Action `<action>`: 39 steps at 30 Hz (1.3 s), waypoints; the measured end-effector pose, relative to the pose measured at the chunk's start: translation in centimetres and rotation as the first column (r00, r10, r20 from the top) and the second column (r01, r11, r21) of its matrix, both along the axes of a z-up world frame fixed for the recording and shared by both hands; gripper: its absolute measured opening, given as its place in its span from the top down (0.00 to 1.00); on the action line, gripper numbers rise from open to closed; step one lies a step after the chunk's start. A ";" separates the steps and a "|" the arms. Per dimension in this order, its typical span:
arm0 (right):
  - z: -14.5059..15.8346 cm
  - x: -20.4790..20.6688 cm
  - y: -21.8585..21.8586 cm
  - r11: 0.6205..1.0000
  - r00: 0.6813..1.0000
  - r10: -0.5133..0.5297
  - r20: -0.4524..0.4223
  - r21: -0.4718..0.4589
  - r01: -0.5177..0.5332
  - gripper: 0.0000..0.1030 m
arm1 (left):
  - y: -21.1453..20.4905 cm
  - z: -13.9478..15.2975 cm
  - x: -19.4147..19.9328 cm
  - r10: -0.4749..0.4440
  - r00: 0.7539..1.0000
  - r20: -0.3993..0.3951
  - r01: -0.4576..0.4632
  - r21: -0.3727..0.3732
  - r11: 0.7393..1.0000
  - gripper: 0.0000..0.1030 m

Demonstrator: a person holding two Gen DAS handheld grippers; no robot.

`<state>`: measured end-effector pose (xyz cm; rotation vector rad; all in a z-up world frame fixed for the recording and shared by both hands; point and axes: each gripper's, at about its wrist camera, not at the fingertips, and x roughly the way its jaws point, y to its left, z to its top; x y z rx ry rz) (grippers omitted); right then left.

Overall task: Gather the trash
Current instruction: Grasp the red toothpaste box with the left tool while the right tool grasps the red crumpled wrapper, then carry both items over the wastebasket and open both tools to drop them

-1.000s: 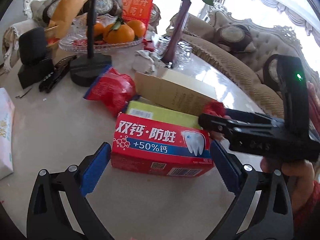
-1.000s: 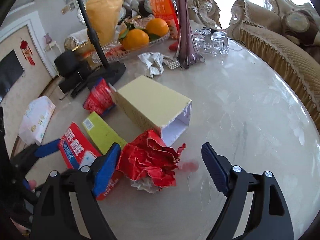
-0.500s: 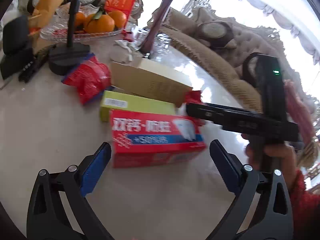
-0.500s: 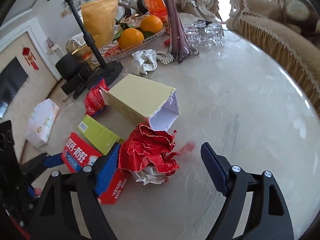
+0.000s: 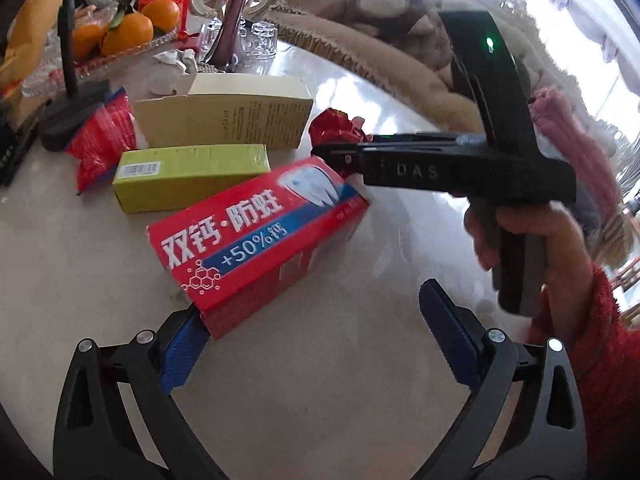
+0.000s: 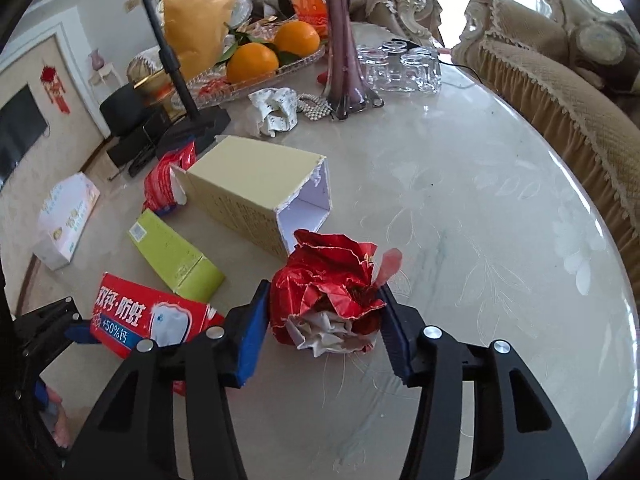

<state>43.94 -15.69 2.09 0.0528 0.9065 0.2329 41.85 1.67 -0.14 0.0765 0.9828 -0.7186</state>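
A crumpled red wrapper (image 6: 324, 300) with white lining lies on the marble table (image 6: 480, 240) between the blue pads of my right gripper (image 6: 322, 316). Its jaws are closing and both pads touch the wrapper. In the left wrist view the right gripper (image 5: 328, 154) reaches in from the right, held by a hand in a red sleeve (image 5: 592, 344). My left gripper (image 5: 312, 320) is open. A red toothpaste box (image 5: 256, 236) lies tilted in front of it, one corner against the left pad (image 5: 182, 352). The right pad is apart from the box.
Behind lie a green box (image 5: 192, 176), an open cream carton (image 6: 248, 192), a red snack bag (image 5: 104, 140) and crumpled white paper (image 6: 276, 112). Farther back stand a purple vase (image 6: 344, 40), several glasses (image 6: 400, 68), a fruit tray (image 6: 256, 72), a black stand (image 6: 192, 120) and a tissue pack (image 6: 68, 220).
The right jaws have drawn in onto the red wrapper. The left gripper has shifted and rolled, so the toothpaste box now sits tilted against its left pad.
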 end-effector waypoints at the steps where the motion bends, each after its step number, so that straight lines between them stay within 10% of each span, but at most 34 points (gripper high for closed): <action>1: 0.0 -0.1 0.0 1.000 1.000 0.003 0.001 -0.006 -0.003 0.52 | 0.1 0.2 -0.4 0.015 1.000 0.025 -0.016 0.038 0.999 0.07; 4: 0.1 -0.3 -0.2 1.000 1.000 0.003 0.002 -0.022 -0.003 0.52 | 1.2 1.2 -1.0 0.055 0.984 0.167 -0.076 0.122 0.990 0.07; 8: 0.0 -0.1 -0.6 1.000 1.000 -0.003 0.000 -0.020 0.003 0.52 | 2.2 2.3 0.1 0.039 0.957 0.288 -0.049 0.027 0.998 0.07; 18: -0.1 0.2 -0.5 1.000 1.000 0.006 -0.001 -0.024 -0.006 0.52 | -1.3 0.0 3.5 -0.214 0.967 0.136 0.201 0.106 0.974 0.07; 23: -0.2 0.4 0.3 0.996 1.000 0.016 0.019 -0.088 -0.014 0.49 | -2.0 -0.7 5.2 -0.095 0.995 -0.001 0.094 0.126 0.987 0.07; 29: -0.4 0.6 0.5 0.995 1.000 0.023 0.022 -0.101 -0.020 0.37 | -3.7 -1.1 3.7 -0.032 0.999 0.029 0.026 0.177 0.984 0.08; 39: 0.0 0.4 -0.8 0.998 0.999 -0.028 0.018 -0.060 0.029 0.61 | -3.4 0.0 1.5 0.115 0.992 0.055 -0.123 0.164 0.979 0.49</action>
